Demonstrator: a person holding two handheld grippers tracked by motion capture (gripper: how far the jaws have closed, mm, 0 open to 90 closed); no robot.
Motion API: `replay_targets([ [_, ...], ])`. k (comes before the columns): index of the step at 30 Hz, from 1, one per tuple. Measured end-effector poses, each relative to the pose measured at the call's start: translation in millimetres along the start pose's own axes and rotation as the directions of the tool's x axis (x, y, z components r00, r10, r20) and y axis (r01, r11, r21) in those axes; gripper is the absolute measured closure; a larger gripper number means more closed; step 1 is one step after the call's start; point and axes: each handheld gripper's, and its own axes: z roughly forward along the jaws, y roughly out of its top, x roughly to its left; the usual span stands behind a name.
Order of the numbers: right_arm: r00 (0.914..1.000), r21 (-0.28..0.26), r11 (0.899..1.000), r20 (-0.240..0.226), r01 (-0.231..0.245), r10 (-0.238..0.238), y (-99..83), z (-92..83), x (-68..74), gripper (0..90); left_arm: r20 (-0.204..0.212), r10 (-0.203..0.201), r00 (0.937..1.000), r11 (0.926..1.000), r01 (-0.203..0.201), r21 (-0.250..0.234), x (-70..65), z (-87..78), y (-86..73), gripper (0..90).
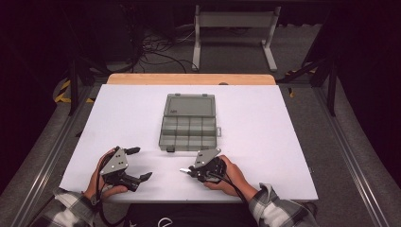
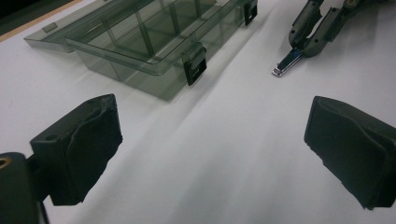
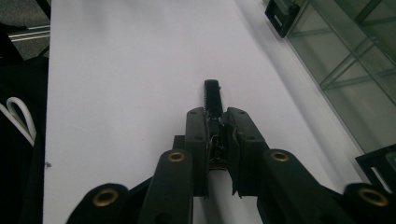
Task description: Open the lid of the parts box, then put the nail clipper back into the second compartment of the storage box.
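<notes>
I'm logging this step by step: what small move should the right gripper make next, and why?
Probably carry it forward over the organizer box. The right gripper is shut on a small metal clip, the box lies open just ahead, and the left gripper is open, holding nothing.

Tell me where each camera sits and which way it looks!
High view: above the person's side, looking forward and down at the open compartment box; hands, both tongs.
Left gripper view: on the left tongs, jaws wide apart, facing the box and right tongs.
Right gripper view: on the right tongs, shut on a small clip.
All share the box.
</notes>
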Motion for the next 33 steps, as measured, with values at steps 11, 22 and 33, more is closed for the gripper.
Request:
replay_targets([
  [11,0.9997,0.006,1.000,0.022,0.011,-0.011,-0.4,-4.5,-1.5,79.3,0.010,-0.003,0.9999,0.9998,0.004,-0.020,1.7,-2.5,-0.2,3.9],
  [22,0.9996,-0.007,1.000,0.023,0.016,-0.016,0.5,-12.0,-1.4,79.3,0.016,-0.008,0.9998,0.9997,0.009,-0.024,4.9,-0.7,-1.3,3.6],
  [33,0.9992,-0.013,1.000,0.034,0.022,-0.022,0.4,-17.2,1.1,79.4,0.003,-0.006,1.0000,0.9999,0.006,-0.013,3.7,0.0,0.0,3.5],
])
